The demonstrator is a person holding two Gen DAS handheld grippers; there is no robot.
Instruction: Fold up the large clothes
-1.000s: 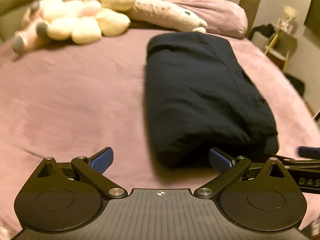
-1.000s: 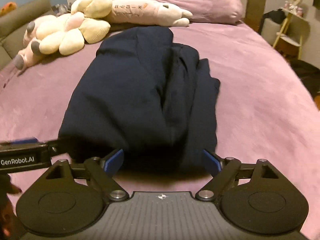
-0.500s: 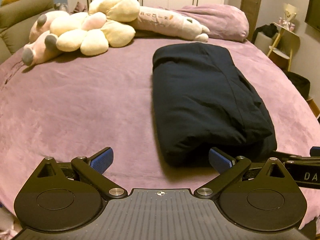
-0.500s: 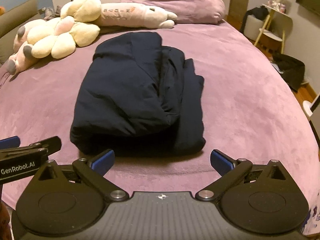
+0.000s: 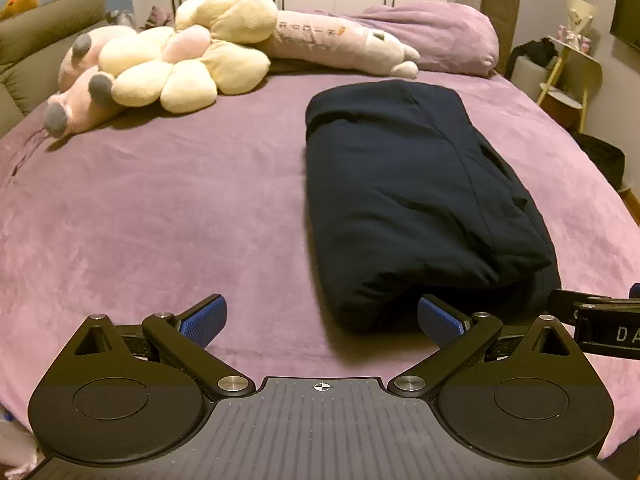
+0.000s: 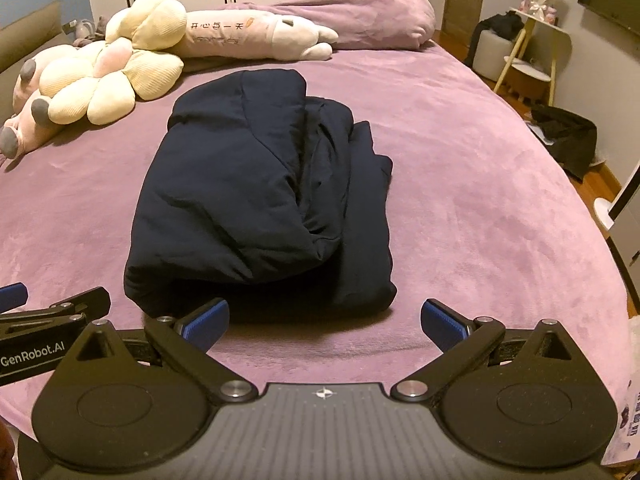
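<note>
Left wrist view: left gripper [image 5: 320, 316] w/ jaws spread wide, nothing between pads, just short of the near end of the dark navy garment [image 5: 416, 184]. Garment lies folded into a long bundle on the purple bedspread [image 5: 160, 208], plush toys [image 5: 160, 68] at far end. Right gripper [image 6: 324, 318] also spread fully, empty, hovering just before garment's near edge, pads not touching cloth.
</note>
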